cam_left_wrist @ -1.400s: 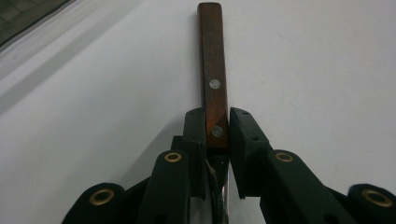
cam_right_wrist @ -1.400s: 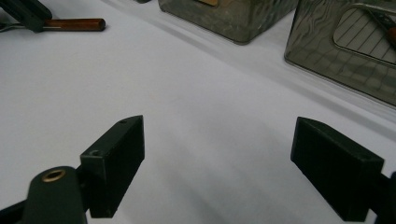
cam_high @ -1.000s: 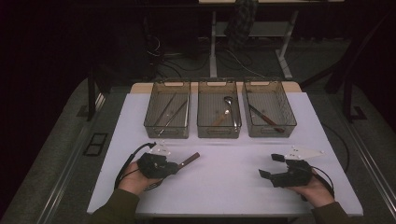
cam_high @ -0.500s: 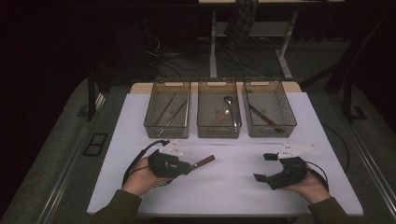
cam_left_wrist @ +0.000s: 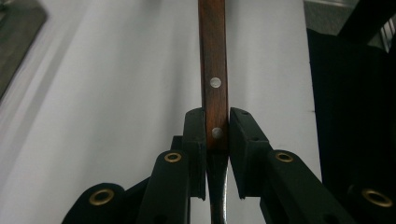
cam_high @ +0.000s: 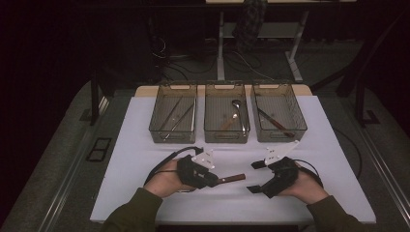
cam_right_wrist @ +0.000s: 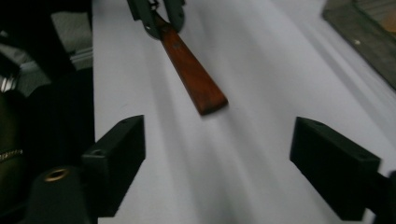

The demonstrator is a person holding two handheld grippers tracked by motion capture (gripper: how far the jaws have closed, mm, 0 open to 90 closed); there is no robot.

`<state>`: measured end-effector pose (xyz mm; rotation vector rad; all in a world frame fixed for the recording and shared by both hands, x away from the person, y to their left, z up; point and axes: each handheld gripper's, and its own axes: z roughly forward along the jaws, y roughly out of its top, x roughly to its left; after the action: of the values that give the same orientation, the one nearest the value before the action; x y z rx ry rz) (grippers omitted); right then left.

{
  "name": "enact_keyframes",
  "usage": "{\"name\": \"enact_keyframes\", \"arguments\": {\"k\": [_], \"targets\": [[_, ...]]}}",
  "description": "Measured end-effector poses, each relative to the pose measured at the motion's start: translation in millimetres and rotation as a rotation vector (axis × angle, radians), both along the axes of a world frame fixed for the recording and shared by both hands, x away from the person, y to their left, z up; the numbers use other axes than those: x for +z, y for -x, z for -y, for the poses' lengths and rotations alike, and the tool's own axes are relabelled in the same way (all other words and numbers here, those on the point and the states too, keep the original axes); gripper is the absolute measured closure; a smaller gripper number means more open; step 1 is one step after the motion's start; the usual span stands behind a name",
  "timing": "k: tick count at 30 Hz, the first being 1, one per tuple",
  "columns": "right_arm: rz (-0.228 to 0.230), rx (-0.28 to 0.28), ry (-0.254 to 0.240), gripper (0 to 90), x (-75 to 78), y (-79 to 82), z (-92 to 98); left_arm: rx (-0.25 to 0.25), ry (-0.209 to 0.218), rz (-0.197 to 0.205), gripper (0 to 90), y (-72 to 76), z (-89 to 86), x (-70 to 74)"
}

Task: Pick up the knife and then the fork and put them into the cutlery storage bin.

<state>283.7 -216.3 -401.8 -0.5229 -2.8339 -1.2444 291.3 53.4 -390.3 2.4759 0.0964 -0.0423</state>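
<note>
My left hand-held gripper (cam_high: 212,180) is pinching a wooden-handled utensil (cam_high: 233,178) at the metal end of its handle, pads tight on both sides, the thing held just over the white counter (cam_high: 145,159). Its long axis runs level across the counter, the free wooden end pointing straight toward my right hand-held gripper (cam_high: 255,176). That one stands spread wide, nothing between its jaws, which have just been closing a little. In the right gripper view the handle's butt lies just ahead of the gap, so a handover looks likely to me.
</note>
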Motion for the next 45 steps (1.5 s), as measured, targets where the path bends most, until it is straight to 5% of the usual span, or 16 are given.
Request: {"name": "enact_keyframes", "arguments": {"k": [5, 10, 25, 35, 45], "targets": [[-0.011, 0.084, 0.047, 24.5, -0.7, -2.0, -15.4, -0.056, -0.024, 0.004, 76.5, 0.7, 17.3, -0.7], [-0.048, 0.17, 0.097, 40.8, -5.2, -1.0, -30.3, -0.092, -0.034, 0.001, 76.5, 4.4, 26.2, -3.1], [-0.027, 0.26, 0.175, 73.7, -12.9, 10.1, -51.2, -0.14, -0.061, 0.014, 76.4, 14.5, 37.3, -3.9], [-0.039, 0.272, 0.162, 75.2, -13.9, 12.6, -52.4, -0.164, -0.061, 0.005, 76.2, 15.5, 34.2, -3.0], [-0.045, 0.252, 0.12, 75.3, -10.8, 13.6, -48.9, -0.165, -0.014, 0.003, 73.8, 14.3, 27.7, -2.8]]}}
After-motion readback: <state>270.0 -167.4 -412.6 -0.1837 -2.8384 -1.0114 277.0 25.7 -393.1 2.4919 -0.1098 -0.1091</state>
